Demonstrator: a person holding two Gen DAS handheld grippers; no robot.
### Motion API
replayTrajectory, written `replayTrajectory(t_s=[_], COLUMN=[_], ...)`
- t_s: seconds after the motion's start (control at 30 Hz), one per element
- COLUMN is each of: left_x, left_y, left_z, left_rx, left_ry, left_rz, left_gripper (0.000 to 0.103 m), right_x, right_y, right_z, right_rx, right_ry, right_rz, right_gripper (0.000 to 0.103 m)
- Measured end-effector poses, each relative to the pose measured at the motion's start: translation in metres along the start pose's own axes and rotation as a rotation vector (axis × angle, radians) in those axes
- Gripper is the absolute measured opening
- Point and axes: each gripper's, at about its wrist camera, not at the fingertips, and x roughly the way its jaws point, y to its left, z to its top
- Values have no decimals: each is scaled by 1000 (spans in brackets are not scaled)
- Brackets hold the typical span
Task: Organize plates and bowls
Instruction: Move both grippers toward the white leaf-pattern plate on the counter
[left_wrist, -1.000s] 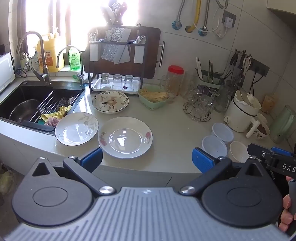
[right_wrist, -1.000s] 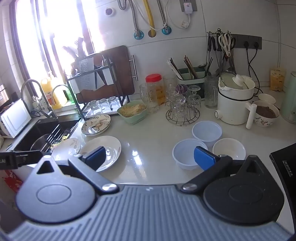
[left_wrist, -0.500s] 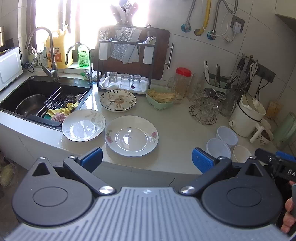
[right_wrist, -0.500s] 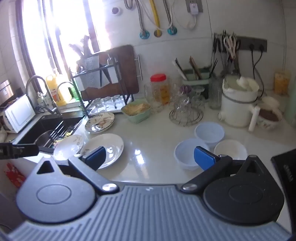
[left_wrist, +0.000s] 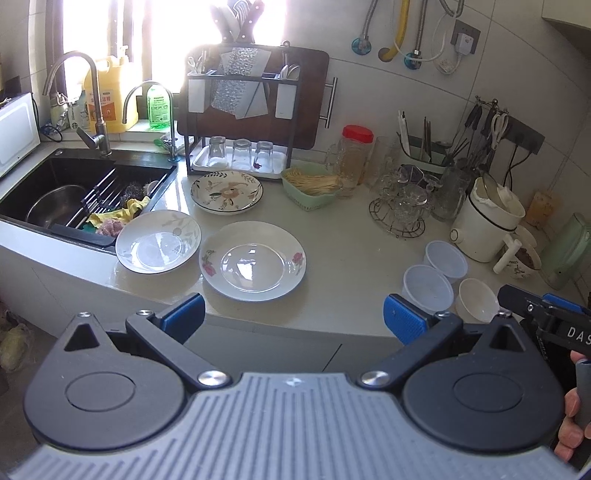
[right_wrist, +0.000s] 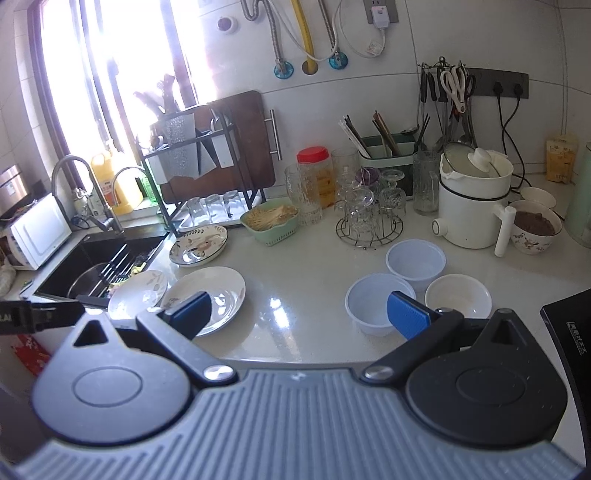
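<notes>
White plates (left_wrist: 253, 261) and bowls (right_wrist: 380, 303) are being left spread on the pale surface (right_wrist: 295, 269), plates by the sink (left_wrist: 74, 192), bowls apart at right, while left gripper (left_wrist: 293, 314) and right gripper (right_wrist: 299, 312) jaws are being held wide open, empty.

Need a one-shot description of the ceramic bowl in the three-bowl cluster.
Find the white electric pot at the right of the counter. Three bowls cluster in front of it. The ceramic bowl is the rightmost: opaque cream, while the two plastic bowls beside it are translucent bluish.
</notes>
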Motion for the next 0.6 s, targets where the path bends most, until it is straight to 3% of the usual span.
replayTrajectory(t_s=[0.17,0.6], left_x=[4,6], left_y=[-3,7], left_z=[-4,-8], left_rx=[39,29], left_ry=[14,30], left_rz=[6,2], left_gripper=[103,103], right_x=[4,7], right_y=[0,8], right_z=[-3,-9], right_rx=[-13,-6], right_ry=[9,25], right_rz=[-10,-12], right_gripper=[103,103])
